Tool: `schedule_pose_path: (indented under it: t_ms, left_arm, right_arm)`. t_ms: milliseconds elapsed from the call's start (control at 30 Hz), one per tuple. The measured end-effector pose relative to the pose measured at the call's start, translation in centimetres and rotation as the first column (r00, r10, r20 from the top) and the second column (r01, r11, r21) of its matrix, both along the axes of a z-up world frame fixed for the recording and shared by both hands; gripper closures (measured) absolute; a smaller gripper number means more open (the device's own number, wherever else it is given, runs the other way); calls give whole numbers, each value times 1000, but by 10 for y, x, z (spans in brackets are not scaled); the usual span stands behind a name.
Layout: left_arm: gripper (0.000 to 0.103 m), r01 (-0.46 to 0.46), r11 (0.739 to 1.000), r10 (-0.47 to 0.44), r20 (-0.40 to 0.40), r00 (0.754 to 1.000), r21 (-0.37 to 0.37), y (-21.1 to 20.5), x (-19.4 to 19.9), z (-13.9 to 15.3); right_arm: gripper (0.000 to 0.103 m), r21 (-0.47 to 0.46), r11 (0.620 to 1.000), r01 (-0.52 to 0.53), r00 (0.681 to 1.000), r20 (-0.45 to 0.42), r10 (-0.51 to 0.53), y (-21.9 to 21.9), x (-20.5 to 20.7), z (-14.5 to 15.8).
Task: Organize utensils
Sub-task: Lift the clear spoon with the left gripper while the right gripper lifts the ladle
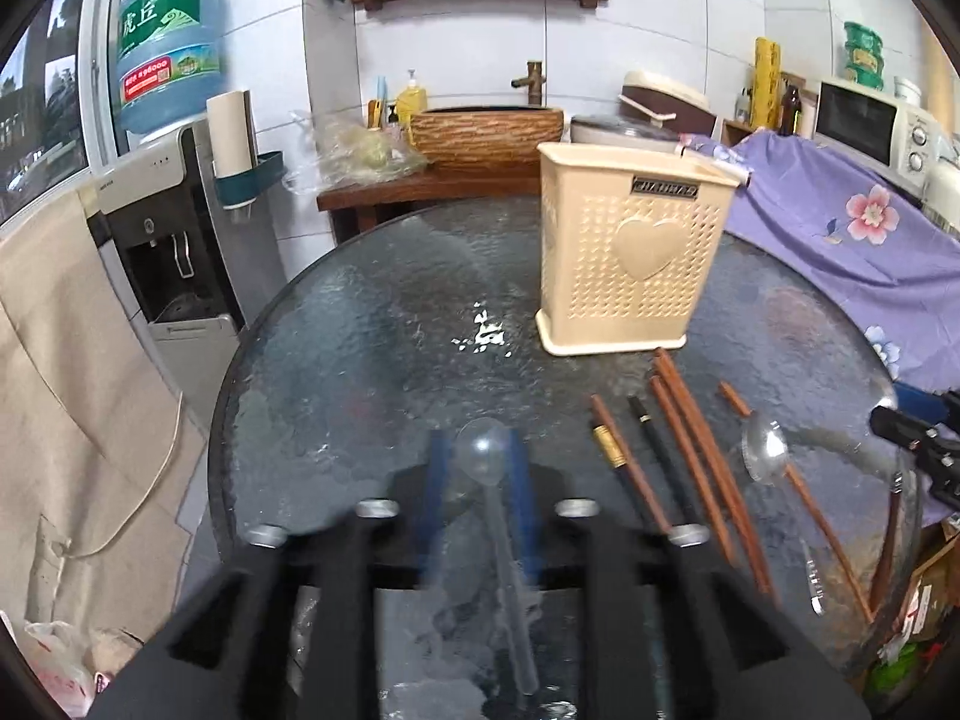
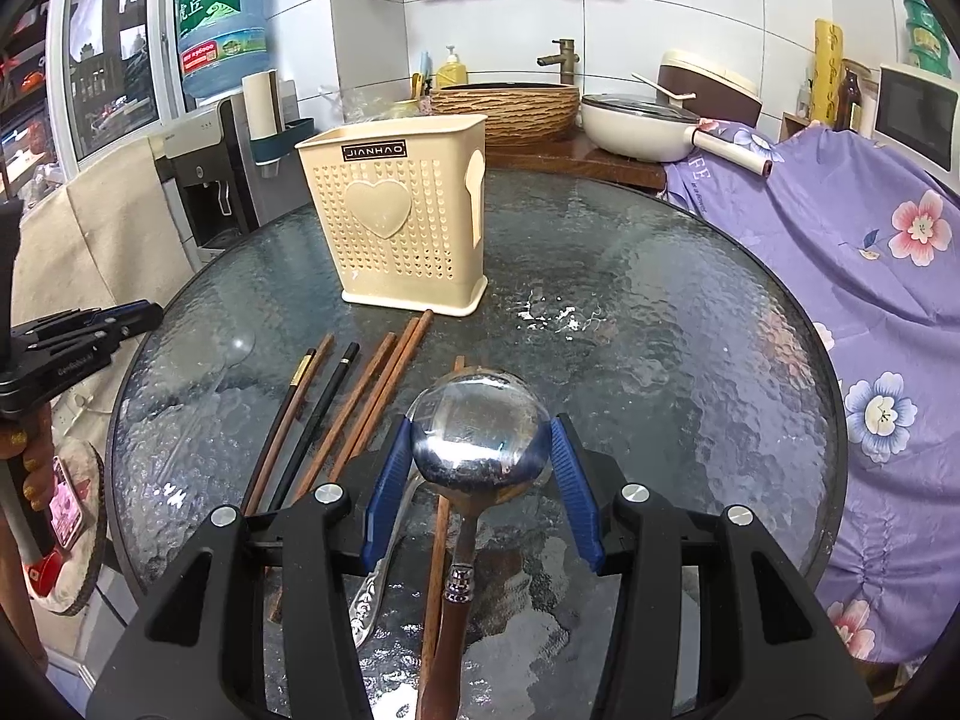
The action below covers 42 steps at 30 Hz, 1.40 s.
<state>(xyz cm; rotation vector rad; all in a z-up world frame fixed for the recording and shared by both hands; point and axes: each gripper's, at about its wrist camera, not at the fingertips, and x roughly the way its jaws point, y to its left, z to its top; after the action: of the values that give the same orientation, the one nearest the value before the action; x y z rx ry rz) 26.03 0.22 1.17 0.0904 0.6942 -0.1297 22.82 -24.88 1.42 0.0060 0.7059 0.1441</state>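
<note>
Nothing looks filed yet: the beige utensil holder [image 2: 401,222] stands upright toward the far edge of the round glass tabletop [image 2: 690,324], and no handle shows above its rim, though its inside is hidden, so can't be certain.

All utensils seen lie loose near the front edge. Approx six chopsticks [image 2: 354,402], brown and black, fan out in front of the holder.

Right claw [image 2: 480,468] sits astride the bowl of a metal spoon w/ wooden handle [image 2: 480,432]; blue pads look to be touching or just beside the bowl's sides. Can't tell if it is truly clamped.

Left claw [image 1: 480,504] is partly open, w/ a clear plastic spoon [image 1: 483,453] between the blurred pads; no press visible.

A patterned silver handle [image 2: 375,588] lies beside the metal spoon, its head hidden.

So: both spoons at the pickup stage, everything else left to do.

Writing: holder plate reads "JIANHAO". Water jug [image 2: 222,30] label has Chinese chars, approx "虎丘". Purple floral cloth [image 2: 852,240] shows partial letters "FE". Shelf bottle labels are too small to read.
</note>
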Motion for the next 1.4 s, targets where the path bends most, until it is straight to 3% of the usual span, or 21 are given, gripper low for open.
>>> schedule_pose_path:
  t_ms: [100,233,467,667,1000,1267,1400]
  left_arm:
    - [66,-4,1000,4,-22,1000,22,-2,5,-8]
    - [52,2,999,0,-55,998,41,-7,15,-24]
    - [52,0,996,10,-125,992,85,-18,41,-55]
    - [52,0,996,13,-152,988,87,-22,51,-64]
    - [54,-15,998,27,-183,983,65,-21,66,-67]
    - [67,-8,999,19,-204,979,53,-24,76,-66]
    - [68,-8,999,19,-207,978,52,-25,78,-66]
  right_arm:
    - [55,1,1000,1,1000,0,-1,0,1,0]
    - [55,-2,1000,4,1000,-4,-4,1,1,0]
    - [55,-2,1000,5,1000,-8,-5,1,2,-1]
    - [55,-4,1000,6,1000,-14,-6,1,4,-3]
    - [55,-1,1000,8,1000,-23,-8,2,7,-6]
    - [55,1,1000,9,1000,-26,-9,2,8,-7]
    - [55,1,1000,9,1000,-27,-9,2,8,-7]
